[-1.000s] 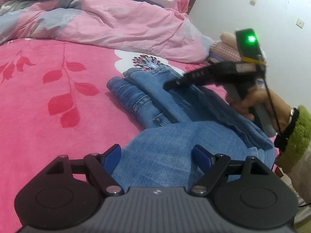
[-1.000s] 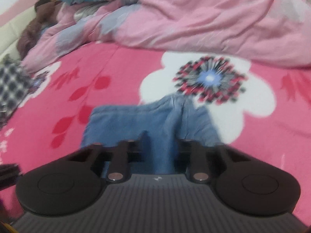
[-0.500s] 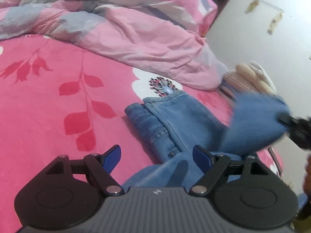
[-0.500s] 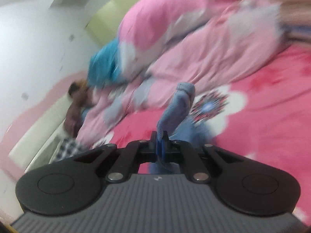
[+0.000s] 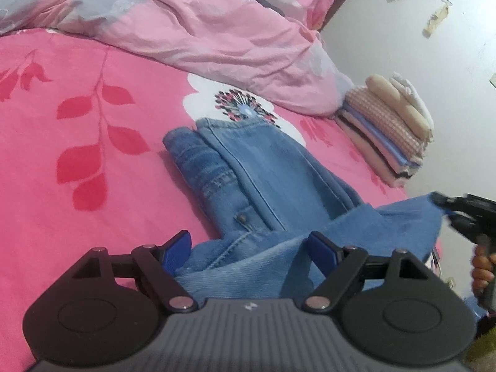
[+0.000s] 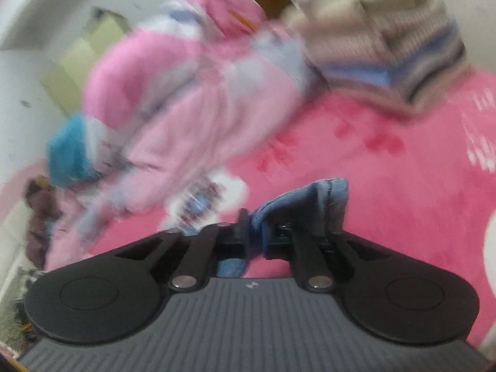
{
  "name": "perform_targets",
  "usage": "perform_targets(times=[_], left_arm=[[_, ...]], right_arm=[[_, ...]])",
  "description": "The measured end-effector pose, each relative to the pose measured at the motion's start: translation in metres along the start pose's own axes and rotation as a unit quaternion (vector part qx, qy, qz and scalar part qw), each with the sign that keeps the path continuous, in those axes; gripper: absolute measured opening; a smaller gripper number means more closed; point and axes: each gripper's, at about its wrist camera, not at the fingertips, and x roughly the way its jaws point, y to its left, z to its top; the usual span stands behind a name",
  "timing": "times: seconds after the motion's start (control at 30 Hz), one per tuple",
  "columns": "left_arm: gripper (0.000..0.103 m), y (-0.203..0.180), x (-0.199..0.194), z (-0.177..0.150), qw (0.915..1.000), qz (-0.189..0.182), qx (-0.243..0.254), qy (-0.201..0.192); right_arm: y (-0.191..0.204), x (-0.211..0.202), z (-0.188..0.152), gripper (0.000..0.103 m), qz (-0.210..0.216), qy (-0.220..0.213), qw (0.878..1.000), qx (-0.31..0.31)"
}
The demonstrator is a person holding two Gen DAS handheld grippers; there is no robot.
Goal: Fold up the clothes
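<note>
I am holding my left gripper [image 5: 248, 248] wide apart over the near denim. At 3 o'clock, my right gripper [image 6: 255, 232] is pinching 1 hem of the jeans [image 5: 263, 167], lifting it off the bed [image 5: 93, 210]. Judged step: mid-fold; next, laying that hem flat, edges aligned.

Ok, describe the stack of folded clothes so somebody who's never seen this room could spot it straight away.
Start at the crumpled pink quilt across the head of the bed. At its right end, by the white wall, sits the stack of folded clothes. Unlike the loose blue jeans nearby, it is a neat layered pile, cream on top.
</note>
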Motion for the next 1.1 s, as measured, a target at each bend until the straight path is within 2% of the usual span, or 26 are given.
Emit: perform_targets(times=[0.07, 0.13, 0.2, 0.27, 0.33, 0.37, 0.43, 0.5, 0.57, 0.63, 0.67, 0.8, 0.93, 0.97, 1.0, 1.03, 1.1], left_arm=[[0.083, 0.001, -0.001, -0.003, 1.0000, -0.002, 0.006, -0.001], [0.083, 0.003, -0.001, -0.005, 1.0000, -0.004, 0.006, -0.002], [0.083, 0.006, 0.000, -0.007, 1.0000, -0.005, 0.001, -0.004], [0.083, 0.009, 0.001, -0.005, 0.9999, -0.003, -0.003, -0.013], [0.082, 0.011, 0.001, -0.002, 0.9997, 0.000, -0.006, -0.025], [0.082, 0.012, 0.001, 0.001, 0.9994, 0.005, -0.006, -0.033], [0.082, 0.012, 0.002, 0.009, 0.9986, 0.017, -0.007, -0.049], [0.082, 0.013, 0.008, 0.019, 0.9974, 0.039, -0.010, -0.060], [0.079, 0.013, 0.020, 0.029, 0.9953, 0.076, -0.010, -0.059], [0.074, 0.014, 0.032, 0.037, 0.9919, 0.115, -0.009, -0.054], [0.076, 0.016, 0.037, 0.039, 0.9907, 0.126, -0.011, -0.052], [0.077, 0.024, 0.041, 0.041, 0.9901, 0.127, -0.031, -0.051], [0.079, 0.023, 0.041, 0.036, 0.9891, 0.135, -0.019, -0.056], [0.080, 0.024, 0.042, 0.036, 0.9889, 0.136, -0.021, -0.056], [0.081, 0.024, 0.042, 0.035, 0.9888, 0.136, -0.024, -0.057], [0.081, 0.024, 0.042, 0.035, 0.9887, 0.136, -0.026, -0.058], [0.081, 0.024, 0.045, 0.035, 0.9883, 0.137, -0.032, -0.059]], right_arm=[[-0.006, 0.013, -0.001, 0.051, -0.061, 0.040, 0.997, 0.004], [-0.011, 0.012, -0.002, 0.052, -0.104, 0.047, 0.994, 0.003], [-0.014, -0.001, -0.004, 0.058, -0.145, 0.019, 0.989, 0.007], [-0.014, -0.016, -0.004, 0.059, -0.167, -0.026, 0.985, 0.021], [-0.011, -0.023, 0.002, 0.059, -0.140, -0.067, 0.987, 0.039], [-0.003, -0.018, 0.004, 0.059, -0.119, -0.074, 0.990, 0.035], [0.029, 0.010, 0.002, 0.059, -0.066, -0.050, 0.997, -0.010], [0.061, 0.039, 0.000, 0.059, -0.012, -0.025, 0.998, -0.055], [0.093, 0.068, -0.002, 0.058, 0.042, -0.001, 0.994, -0.099], [0.125, 0.096, -0.003, 0.057, 0.095, 0.023, 0.985, -0.143], [0.140, 0.112, -0.006, 0.057, 0.113, 0.038, 0.979, -0.166], [0.175, 0.186, -0.015, 0.055, 0.121, 0.114, 0.960, -0.227], [0.176, 0.230, -0.023, 0.046, 0.089, 0.162, 0.953, -0.241], [0.172, 0.237, -0.024, 0.041, 0.086, 0.171, 0.953, -0.234], [0.167, 0.239, -0.025, 0.028, 0.093, 0.174, 0.956, -0.219], [0.161, 0.238, -0.024, 0.021, 0.109, 0.175, 0.958, -0.201], [0.153, 0.233, -0.022, 0.015, 0.128, 0.164, 0.961, -0.183]])
